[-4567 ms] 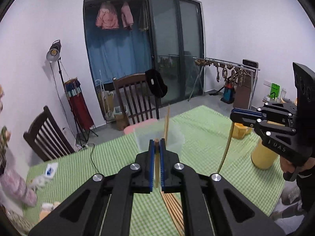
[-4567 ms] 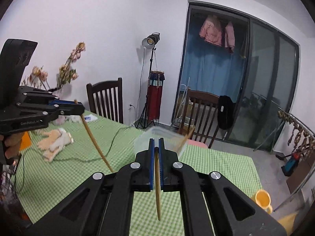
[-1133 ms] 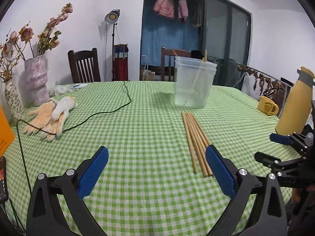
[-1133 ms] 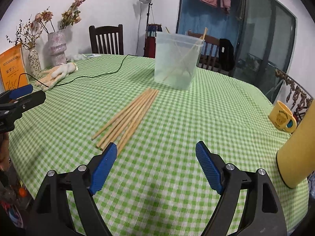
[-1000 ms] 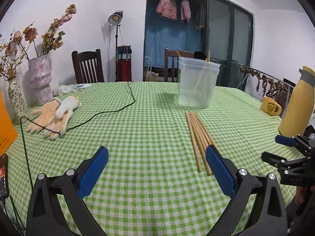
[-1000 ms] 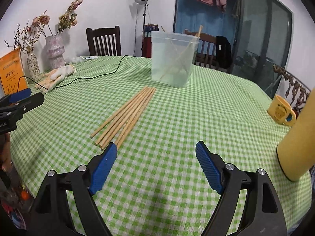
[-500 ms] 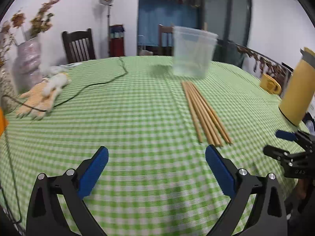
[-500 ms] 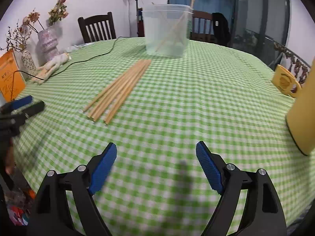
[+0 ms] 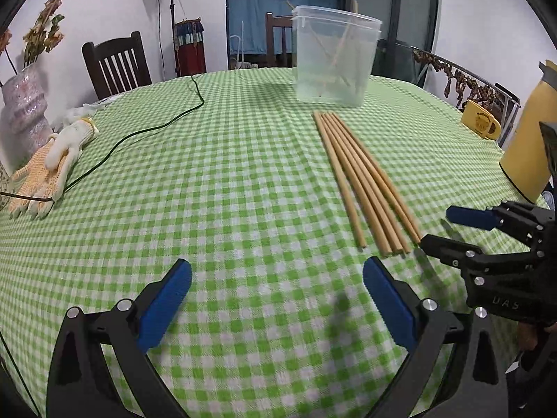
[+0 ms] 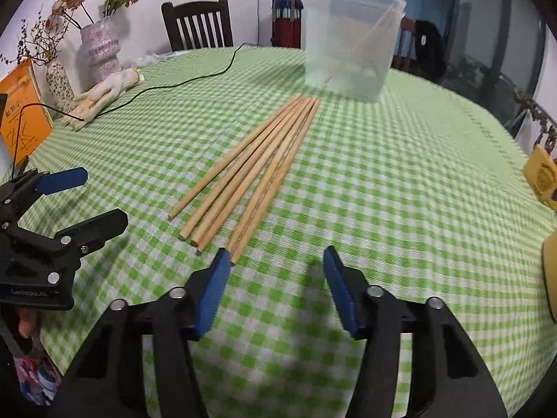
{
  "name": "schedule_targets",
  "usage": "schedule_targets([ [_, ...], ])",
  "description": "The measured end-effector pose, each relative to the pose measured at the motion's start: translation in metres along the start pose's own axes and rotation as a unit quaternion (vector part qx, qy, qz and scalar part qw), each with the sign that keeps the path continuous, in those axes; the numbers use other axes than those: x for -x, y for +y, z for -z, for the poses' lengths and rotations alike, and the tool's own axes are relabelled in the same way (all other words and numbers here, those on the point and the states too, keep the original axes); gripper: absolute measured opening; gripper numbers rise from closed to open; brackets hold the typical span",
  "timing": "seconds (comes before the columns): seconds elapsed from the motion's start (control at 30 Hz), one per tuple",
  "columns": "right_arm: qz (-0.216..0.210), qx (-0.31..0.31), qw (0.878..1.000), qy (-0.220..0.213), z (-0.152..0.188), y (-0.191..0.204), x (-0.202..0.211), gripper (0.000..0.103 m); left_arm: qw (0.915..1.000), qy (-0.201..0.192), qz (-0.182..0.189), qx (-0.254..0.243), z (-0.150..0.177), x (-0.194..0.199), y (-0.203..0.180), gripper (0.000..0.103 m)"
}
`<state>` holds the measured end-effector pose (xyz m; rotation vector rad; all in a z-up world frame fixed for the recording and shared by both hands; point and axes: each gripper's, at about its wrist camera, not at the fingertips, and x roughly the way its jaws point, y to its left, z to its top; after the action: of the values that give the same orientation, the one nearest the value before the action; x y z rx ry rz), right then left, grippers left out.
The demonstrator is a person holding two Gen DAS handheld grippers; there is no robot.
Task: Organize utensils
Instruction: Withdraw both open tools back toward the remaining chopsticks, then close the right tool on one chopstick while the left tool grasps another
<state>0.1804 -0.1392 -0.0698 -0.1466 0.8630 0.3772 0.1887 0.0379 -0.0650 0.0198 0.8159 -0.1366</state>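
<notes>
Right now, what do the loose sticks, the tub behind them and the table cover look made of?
Sticks: likely bamboo or wood, pale tan, matte, plain cut ends.
Tub: translucent frosted plastic; sticks inside show through.
Table cover: woven cloth, green-white check, matte, slightly rumpled.

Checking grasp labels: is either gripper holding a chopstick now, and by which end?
Neither. The left gripper and right gripper are open and empty; the chopsticks lie loose.
</notes>
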Motion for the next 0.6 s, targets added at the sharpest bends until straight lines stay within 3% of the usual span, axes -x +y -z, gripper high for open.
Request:
schedule_targets([
  [0.1, -0.004, 0.002, 1.000, 0.003, -0.003, 0.001, -0.001, 0.043, 1.0000, 0.006, -0.001, 0.005, -0.004, -0.004, 0.005, 0.096],
  [0.27, 0.001, -0.001, 1.000, 0.010, -0.003, -0.005, 0.001, 0.015, 0.9999, 0.012, 0.010, -0.007, -0.011, -0.008, 0.000, 0.096],
  [0.43, 0.001, -0.012, 1.000, 0.010, 0.003, -0.024, 0.006, 0.012, 0.9992, 0.014, 0.025, -0.026, -0.019, -0.019, -0.018, 0.094],
  [0.53, 0.004, -0.019, 1.000, 0.009, 0.004, -0.031, 0.007, 0.012, 0.9981, 0.025, 0.032, -0.047, -0.022, -0.027, -0.033, 0.081],
  [0.6, 0.002, -0.017, 1.000, 0.008, 0.004, -0.031, 0.007, 0.012, 0.9977, 0.030, 0.030, -0.053, -0.024, -0.032, -0.038, 0.081],
])
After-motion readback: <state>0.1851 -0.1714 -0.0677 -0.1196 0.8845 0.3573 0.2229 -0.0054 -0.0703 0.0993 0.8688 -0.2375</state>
